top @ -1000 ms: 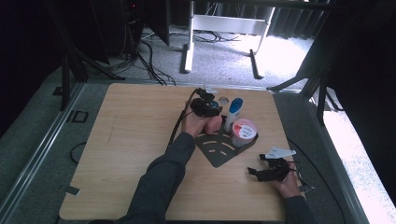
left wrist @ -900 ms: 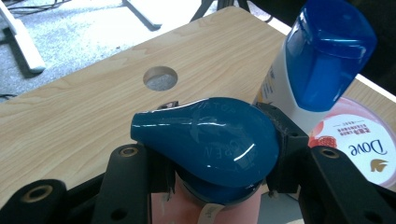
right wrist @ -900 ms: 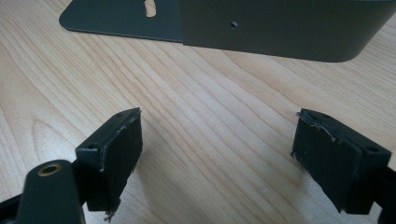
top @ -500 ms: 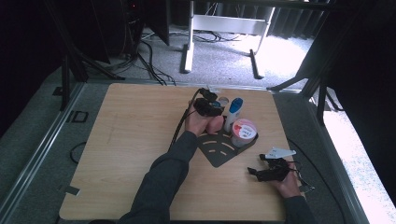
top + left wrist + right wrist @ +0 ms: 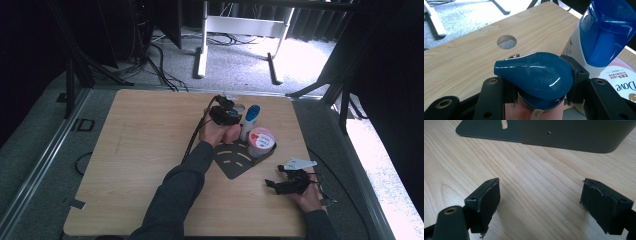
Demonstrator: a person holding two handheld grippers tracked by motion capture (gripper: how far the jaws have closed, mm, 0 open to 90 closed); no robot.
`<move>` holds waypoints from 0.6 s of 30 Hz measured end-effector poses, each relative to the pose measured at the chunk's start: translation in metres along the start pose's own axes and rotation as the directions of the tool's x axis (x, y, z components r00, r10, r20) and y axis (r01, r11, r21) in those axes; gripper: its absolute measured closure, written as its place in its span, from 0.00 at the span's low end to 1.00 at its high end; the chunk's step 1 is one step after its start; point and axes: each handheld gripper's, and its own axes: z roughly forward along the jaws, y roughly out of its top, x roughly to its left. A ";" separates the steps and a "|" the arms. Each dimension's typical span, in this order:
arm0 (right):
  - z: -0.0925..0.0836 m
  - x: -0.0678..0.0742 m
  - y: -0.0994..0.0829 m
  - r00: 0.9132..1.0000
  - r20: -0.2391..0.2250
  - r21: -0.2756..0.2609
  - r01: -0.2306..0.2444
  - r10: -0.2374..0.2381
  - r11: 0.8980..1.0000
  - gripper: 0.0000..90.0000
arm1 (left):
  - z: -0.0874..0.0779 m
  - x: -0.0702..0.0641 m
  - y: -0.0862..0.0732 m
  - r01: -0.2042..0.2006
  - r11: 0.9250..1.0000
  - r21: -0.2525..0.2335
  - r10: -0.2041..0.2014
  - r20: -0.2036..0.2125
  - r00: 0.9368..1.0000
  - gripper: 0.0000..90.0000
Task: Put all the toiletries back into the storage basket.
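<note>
A light wooden table stood on grey carpet in a dim room. The left gripper clamped a pink bottle's teal cap (upright, long axis vertical), beside the dark rack. The right gripper gaped, empty.

The pink bottle with the teal cap stands upright at the back edge of the dark corner rack. Its cap is glossy, teardrop-shaped and embossed with faint lettering, the narrow end pointing away from the rack; below it a strip of pink body and a small label tab show. It is clamped on both sides at the cap, just beside the white bottle with the blue cap on the rack.
</note>
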 end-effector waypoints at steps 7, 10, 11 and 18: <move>0.000 0.000 0.000 1.000 0.000 0.000 0.001 -0.001 1.000 0.17 | 0.001 -0.002 -0.001 0.005 1.000 -0.003 -0.005 -0.009 1.000 0.59; 0.000 0.000 0.000 1.000 0.000 0.001 0.001 -0.001 1.000 0.17 | 0.001 -0.002 -0.001 0.009 1.000 -0.008 -0.010 -0.011 1.000 0.59; 0.000 0.000 0.000 1.000 0.001 0.001 0.002 -0.002 1.000 0.17 | 0.002 -0.002 -0.001 0.010 1.000 -0.008 -0.010 -0.011 1.000 0.59; 0.000 0.000 0.000 1.000 0.001 0.001 0.001 -0.001 1.000 0.17 | 0.001 -0.001 -0.004 0.017 1.000 -0.021 -0.017 -0.009 1.000 0.59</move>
